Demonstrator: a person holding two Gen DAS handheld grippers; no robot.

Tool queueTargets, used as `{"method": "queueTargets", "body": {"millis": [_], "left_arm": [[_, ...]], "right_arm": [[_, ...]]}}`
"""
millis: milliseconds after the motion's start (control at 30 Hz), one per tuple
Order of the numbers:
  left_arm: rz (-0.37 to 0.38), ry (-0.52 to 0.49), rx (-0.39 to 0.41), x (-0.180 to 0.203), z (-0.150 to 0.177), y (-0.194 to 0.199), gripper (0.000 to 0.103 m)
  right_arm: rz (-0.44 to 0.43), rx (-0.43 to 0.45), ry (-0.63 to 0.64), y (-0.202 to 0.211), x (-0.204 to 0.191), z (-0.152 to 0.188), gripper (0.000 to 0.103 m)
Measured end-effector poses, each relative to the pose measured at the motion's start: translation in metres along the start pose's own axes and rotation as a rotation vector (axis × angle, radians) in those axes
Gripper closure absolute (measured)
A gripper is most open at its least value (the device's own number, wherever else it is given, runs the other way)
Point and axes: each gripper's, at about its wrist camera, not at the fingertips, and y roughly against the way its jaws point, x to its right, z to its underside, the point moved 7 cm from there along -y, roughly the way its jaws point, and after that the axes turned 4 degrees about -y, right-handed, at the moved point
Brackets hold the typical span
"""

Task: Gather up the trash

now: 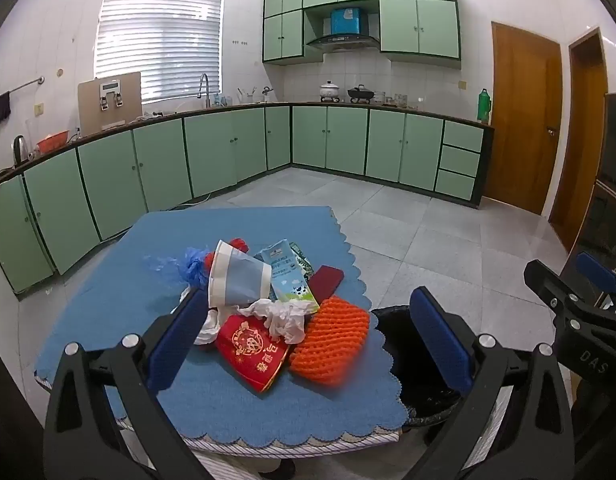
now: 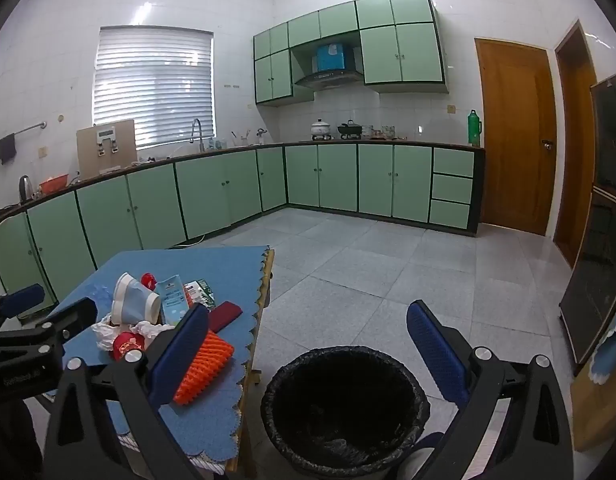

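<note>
The left gripper [image 1: 308,336] was held above the near edge of the table [image 1: 108,288], its blue ribbed fingers [image 1: 176,336] spread wide with nothing between them. The right gripper [image 2: 308,348] hung over the bin [image 2: 343,408], likewise fully spread and empty.

The trash was heaped just beyond the left fingers, on the blue scalloped cloth [image 1: 212,396]. Nearest lay a glossy red paper packet [image 1: 252,352] and an orange foam net sleeve [image 1: 331,344], soft and ribbed, close to the cloth's edge. A push on the sleeve was judged likely to send it over the edge to the floor rather than into the black-lined bin standing beside the table.

Crumpled white tissue [image 1: 284,316] was draped over the packet; being light and limp, it was judged liable to slip from wide pads or trail.

Behind, a tipped paper cup [image 1: 236,276] rested on a flat milk carton [image 1: 290,276], with thin blue plastic film [image 1: 192,268] beside it. Pulling a lower piece first was judged likely to roll the cup away.
</note>
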Motion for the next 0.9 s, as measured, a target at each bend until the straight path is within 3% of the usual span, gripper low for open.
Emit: {"method": "queueTargets", "body": {"millis": [900], "left_arm": [[-0.001, -0.004, 0.008, -0.0033, -0.0025, 0.0007, 0.005]], "right_arm": [[0.003, 0.001, 0.002, -0.0034, -0.0009, 0.0003, 0.006]]}}
